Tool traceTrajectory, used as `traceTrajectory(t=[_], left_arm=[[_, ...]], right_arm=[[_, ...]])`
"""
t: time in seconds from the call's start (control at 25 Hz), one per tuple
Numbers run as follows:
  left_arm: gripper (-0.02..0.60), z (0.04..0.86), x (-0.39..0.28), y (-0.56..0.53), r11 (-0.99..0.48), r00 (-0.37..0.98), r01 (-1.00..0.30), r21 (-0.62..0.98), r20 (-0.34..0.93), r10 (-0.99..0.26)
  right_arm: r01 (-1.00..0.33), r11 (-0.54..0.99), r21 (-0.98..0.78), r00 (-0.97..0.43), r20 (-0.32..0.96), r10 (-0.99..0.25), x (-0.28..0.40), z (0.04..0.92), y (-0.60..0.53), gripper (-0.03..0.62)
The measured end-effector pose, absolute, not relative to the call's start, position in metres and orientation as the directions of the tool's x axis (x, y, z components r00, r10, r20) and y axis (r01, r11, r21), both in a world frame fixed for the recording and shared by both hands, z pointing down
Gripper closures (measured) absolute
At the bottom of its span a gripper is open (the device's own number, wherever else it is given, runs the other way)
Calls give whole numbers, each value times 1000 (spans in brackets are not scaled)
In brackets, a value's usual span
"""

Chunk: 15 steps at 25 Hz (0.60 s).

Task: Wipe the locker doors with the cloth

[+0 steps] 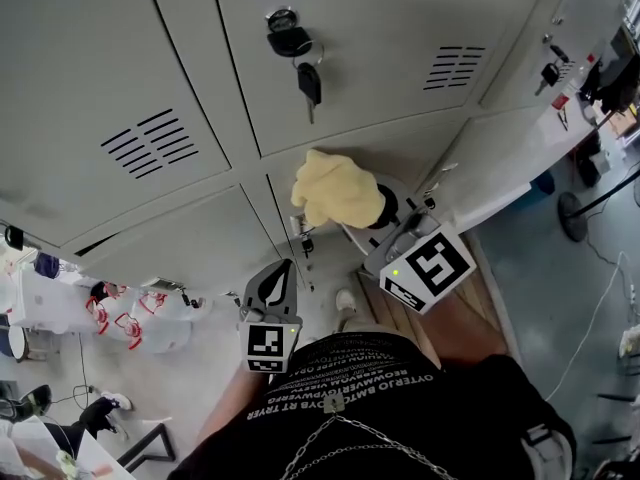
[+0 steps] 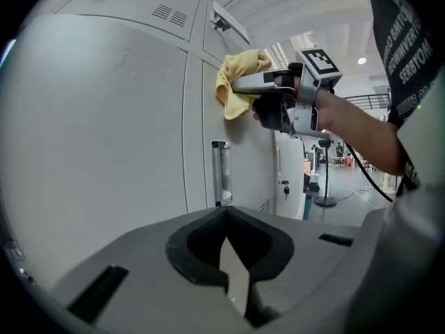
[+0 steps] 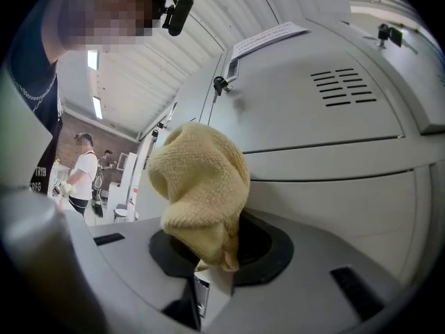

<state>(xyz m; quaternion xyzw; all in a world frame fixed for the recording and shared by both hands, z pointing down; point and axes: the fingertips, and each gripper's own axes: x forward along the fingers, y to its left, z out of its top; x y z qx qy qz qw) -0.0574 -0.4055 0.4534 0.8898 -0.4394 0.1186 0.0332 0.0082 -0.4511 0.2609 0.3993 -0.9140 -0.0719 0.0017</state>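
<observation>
Our right tool (image 3: 208,278) pinches a crumpled pale-yellow terry cloth (image 3: 201,186). The cloth bunches up above the jaws and presses against a light grey metal locker door (image 3: 327,127). Our left tool (image 2: 233,273) sits close to the lockers, its jaws pressed together on nothing. A black-headed key (image 1: 309,81) dangles from a neighbouring door's lock. A grey-blue floor (image 1: 545,278) stretches away on the right.

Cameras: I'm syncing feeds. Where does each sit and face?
Head view: on the head, looking down the locker doors; torso, left gripper, right gripper show.
Left gripper view: on the left gripper, along its shut fingers toward the doors; right forearm shows.
Right gripper view: on the right gripper, facing the doors; shirt shows.
Shared: the yellow cloth.
</observation>
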Motion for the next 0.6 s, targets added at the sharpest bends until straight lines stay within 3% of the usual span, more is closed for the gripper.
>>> traceTrajectory(t=[0.6], left_arm=[[576, 445, -63, -427, -567, 542, -822, -57, 231, -808]], right_arm=[[-826, 558, 85, -564, -73, -823, 119, 259, -466, 513]])
